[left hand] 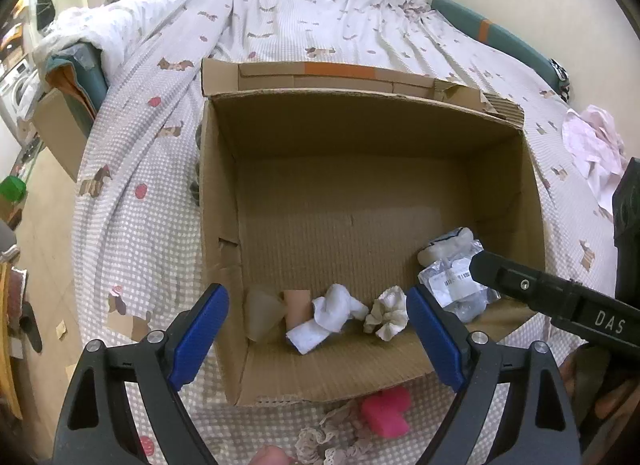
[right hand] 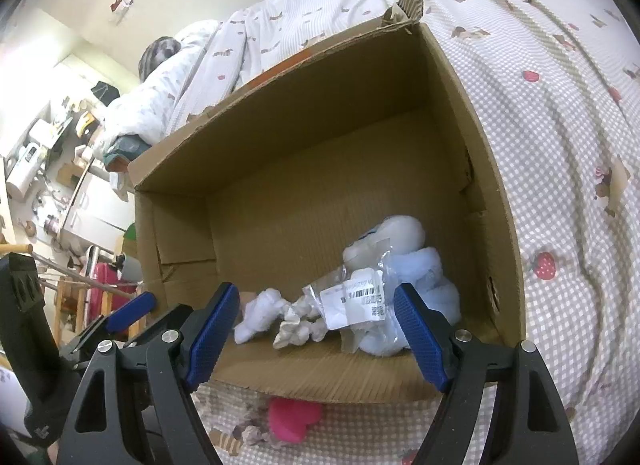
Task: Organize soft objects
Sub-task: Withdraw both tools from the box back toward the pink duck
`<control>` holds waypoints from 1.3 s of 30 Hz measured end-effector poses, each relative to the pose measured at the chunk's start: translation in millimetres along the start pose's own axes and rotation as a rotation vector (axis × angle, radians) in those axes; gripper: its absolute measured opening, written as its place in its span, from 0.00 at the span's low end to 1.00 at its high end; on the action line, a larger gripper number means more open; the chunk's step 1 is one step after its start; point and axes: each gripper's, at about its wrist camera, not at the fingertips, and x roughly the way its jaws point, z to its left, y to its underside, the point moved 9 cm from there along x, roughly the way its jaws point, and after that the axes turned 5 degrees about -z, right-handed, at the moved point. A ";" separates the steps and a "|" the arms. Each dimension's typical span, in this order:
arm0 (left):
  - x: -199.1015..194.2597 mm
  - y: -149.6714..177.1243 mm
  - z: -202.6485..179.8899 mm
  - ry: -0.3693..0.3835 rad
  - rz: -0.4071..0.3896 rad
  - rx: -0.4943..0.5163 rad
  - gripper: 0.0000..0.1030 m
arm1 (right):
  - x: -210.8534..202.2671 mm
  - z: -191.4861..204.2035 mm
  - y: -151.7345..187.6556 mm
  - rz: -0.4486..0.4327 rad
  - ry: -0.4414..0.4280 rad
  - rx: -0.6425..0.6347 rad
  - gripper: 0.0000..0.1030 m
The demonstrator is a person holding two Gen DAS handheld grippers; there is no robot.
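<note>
An open cardboard box [left hand: 224, 201] lies on the bed. Along its near wall sit a beige cup-like piece [left hand: 262, 315], a peach block [left hand: 298, 307], a white sock [left hand: 330, 319], a cream scrunchie [left hand: 388, 315] and a bagged pale-blue plush toy [right hand: 404, 289]. A pink sponge [left hand: 386, 411] and lace fabric [left hand: 332, 439] lie on the bedsheet in front of the box. My left gripper [left hand: 318, 339] is open and empty over the box's near edge. My right gripper [right hand: 316, 337] is open and empty just before the plush; its finger enters the left wrist view [left hand: 520, 285].
The bed has a checked sheet with a dog print [left hand: 304, 29]. A pink crumpled cloth [left hand: 596, 145] lies at the right. A rolled duvet [left hand: 100, 21] lies at the far left. The floor and cluttered furniture [right hand: 52, 169] lie left of the bed.
</note>
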 end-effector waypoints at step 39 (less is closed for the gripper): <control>-76.3 65.3 49.3 -0.072 0.005 -0.117 0.87 | -57.9 19.0 67.8 0.012 -0.010 -0.043 0.82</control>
